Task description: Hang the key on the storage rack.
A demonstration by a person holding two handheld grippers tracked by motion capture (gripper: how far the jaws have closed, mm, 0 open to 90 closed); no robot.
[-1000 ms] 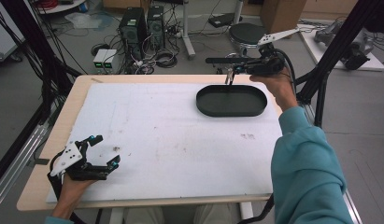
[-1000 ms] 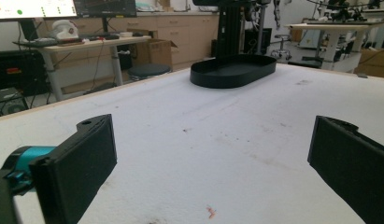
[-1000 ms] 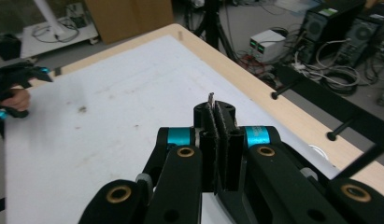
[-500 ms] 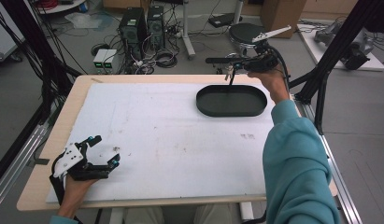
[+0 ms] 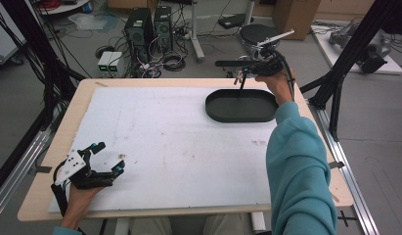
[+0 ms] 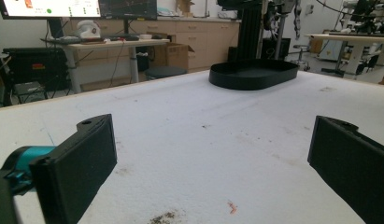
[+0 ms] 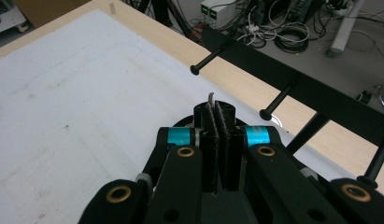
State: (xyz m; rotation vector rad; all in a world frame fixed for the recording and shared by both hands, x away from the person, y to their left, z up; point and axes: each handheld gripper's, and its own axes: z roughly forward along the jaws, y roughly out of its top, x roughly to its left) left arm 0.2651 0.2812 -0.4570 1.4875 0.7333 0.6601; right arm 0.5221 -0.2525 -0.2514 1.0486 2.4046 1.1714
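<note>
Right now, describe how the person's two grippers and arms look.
Both grippers are black. The left gripper has flat rectangular jaw pads, teal joints and a grey three-cornered plate on top. The right gripper shows teal rollers and brass-coloured pivots in its own view, with a grey plate and a black cable trailing off it. The right arm wears a teal long sleeve.

Grey floor (image 5: 22, 93) surrounds the surface; computer towers (image 5: 149, 27) and tangled cables (image 5: 162, 61) sit at twelve o'clock, cardboard box (image 5: 291, 14) at one o'clock.

The high view looks down from the near edge; the left gripper view skims low toward two o'clock; both share the black tray (image 5: 241, 106).
</note>
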